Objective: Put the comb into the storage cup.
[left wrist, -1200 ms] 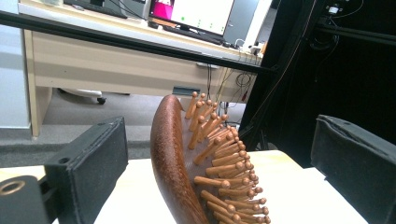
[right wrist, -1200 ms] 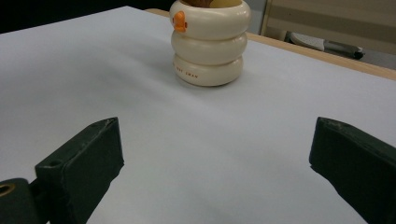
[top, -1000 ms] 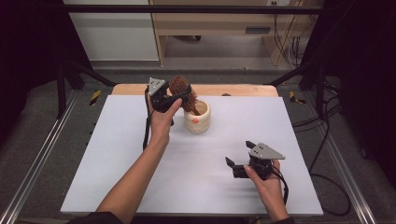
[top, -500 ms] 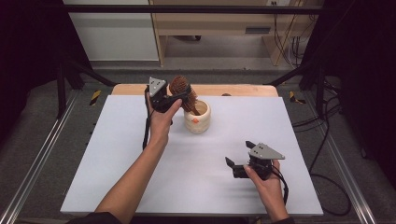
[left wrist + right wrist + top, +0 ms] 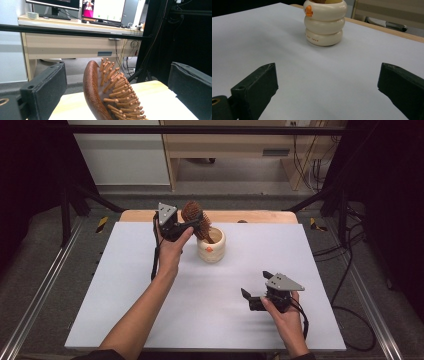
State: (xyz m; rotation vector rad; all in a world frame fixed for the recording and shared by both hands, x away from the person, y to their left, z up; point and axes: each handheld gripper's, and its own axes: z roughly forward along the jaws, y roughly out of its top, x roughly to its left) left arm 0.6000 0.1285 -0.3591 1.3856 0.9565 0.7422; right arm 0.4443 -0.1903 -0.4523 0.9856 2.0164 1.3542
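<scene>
A brown wooden hairbrush (image 5: 194, 216) stands head-up in a cream ringed cup (image 5: 212, 246) with an orange mark, at the back middle of the white table. My left gripper (image 5: 192, 222) is open around the brush head. In the left gripper view the bristled head (image 5: 107, 95) rises between the two wide-apart jaws and touches neither. My right gripper (image 5: 254, 284) rests open near the front right, holding nothing. In the right gripper view it (image 5: 327, 85) points at the cup (image 5: 325, 22) across bare table.
The white sheet (image 5: 125, 295) covers the table, with a wooden strip (image 5: 260, 216) along the back edge. Metal rails (image 5: 40, 290) run down the floor on both sides. A desk and cables stand beyond the table.
</scene>
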